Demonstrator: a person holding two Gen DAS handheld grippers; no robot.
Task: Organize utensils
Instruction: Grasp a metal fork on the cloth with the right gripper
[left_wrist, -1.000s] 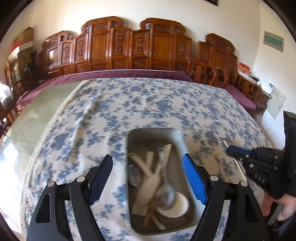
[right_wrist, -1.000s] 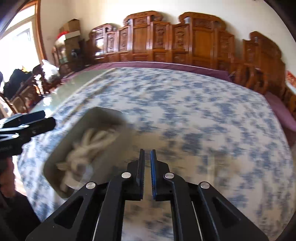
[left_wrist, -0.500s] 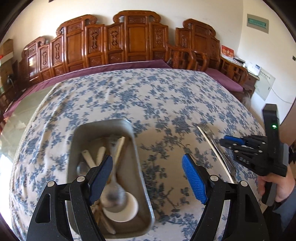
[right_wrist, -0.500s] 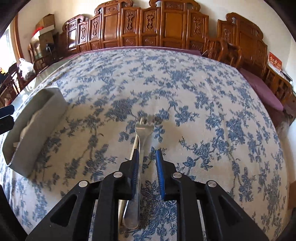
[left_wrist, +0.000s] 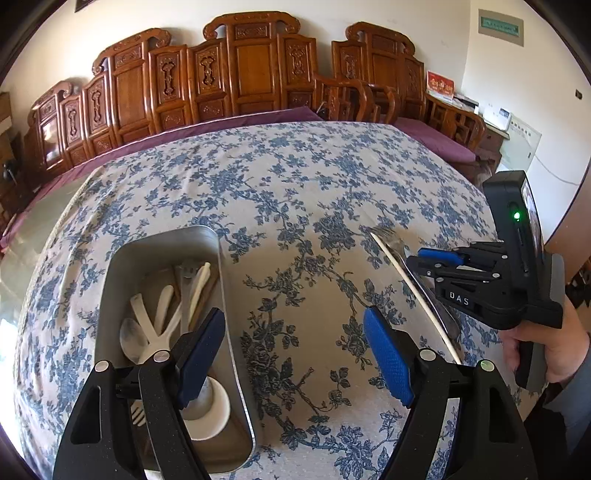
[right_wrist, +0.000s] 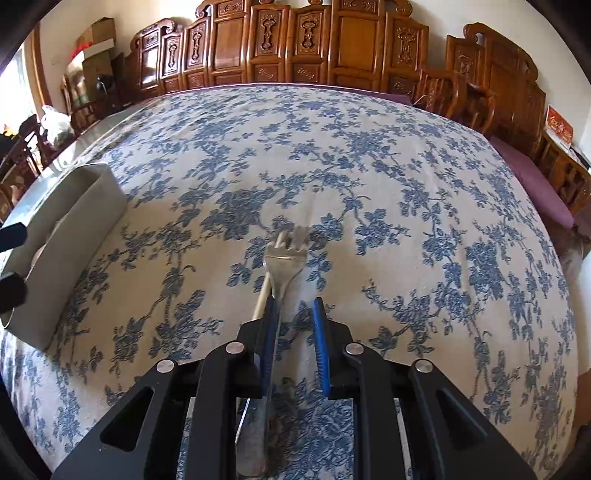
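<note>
Right wrist view: metal tray (right_wrist: 70, 236) at left on flowered tablecloth (right_wrist: 369, 166); fork (right_wrist: 286, 258) beside chopstick (right_wrist: 264, 291) mid-cloth. Right gripper (right_wrist: 294, 314) slightly parted astride fork handle, no squeeze yet. Left gripper (left_wrist: 295, 354) wide apart, empty. Probably stiff, light, slippery; best pinched mid-handle.

The right gripper (right_wrist: 294, 345) has dropped over the fork (right_wrist: 284, 258), jaws parted; the left gripper (left_wrist: 295, 354) slid right of the tray (left_wrist: 221, 295).

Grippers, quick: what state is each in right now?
Left gripper: open, empty, above the tablecloth.
Right gripper: slightly open, straddling the fork, not gripping it.
</note>
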